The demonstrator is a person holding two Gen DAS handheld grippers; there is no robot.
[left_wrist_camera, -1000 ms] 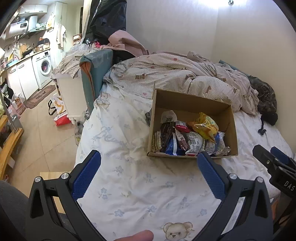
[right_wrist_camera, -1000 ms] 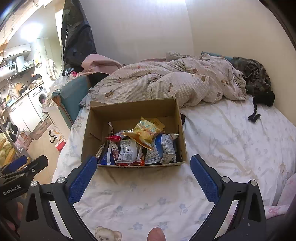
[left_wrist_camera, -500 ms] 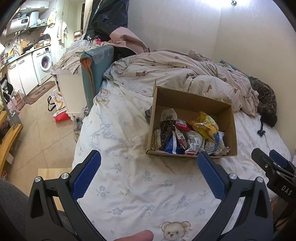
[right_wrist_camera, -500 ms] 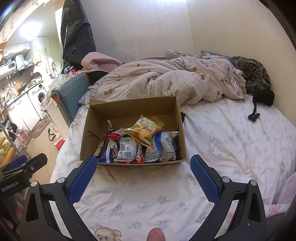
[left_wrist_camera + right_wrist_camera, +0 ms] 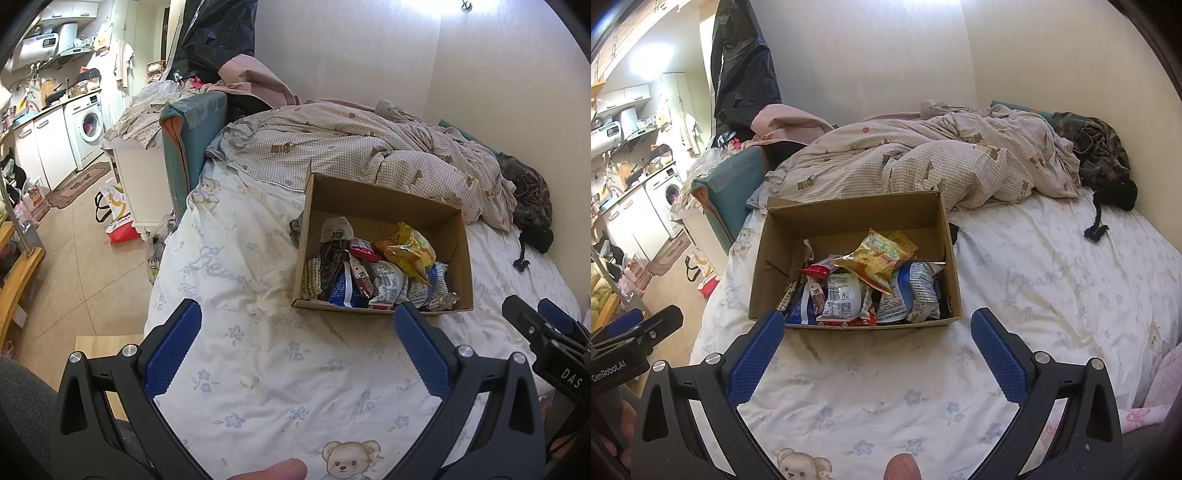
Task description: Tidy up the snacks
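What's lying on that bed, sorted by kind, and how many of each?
Brown cardboard box with a heap of snack packets: 1
Yellow crinkly snack bag on top of the heap: 1
Checked beige quilt: 1
Dark camouflage garment: 1
Other packets: overlapping, cannot count exactly
Total counted: 4

Snack packets (image 5: pixel 864 284) fill a box (image 5: pixel 849 218) on the bed (image 5: pixel 1052 280), quilt (image 5: pixel 923 166) seemingly behind.

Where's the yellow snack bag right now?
In the right wrist view the yellow snack bag lies on top of the pile inside the cardboard box on the bed, right of centre, above the blue-and-white packets.
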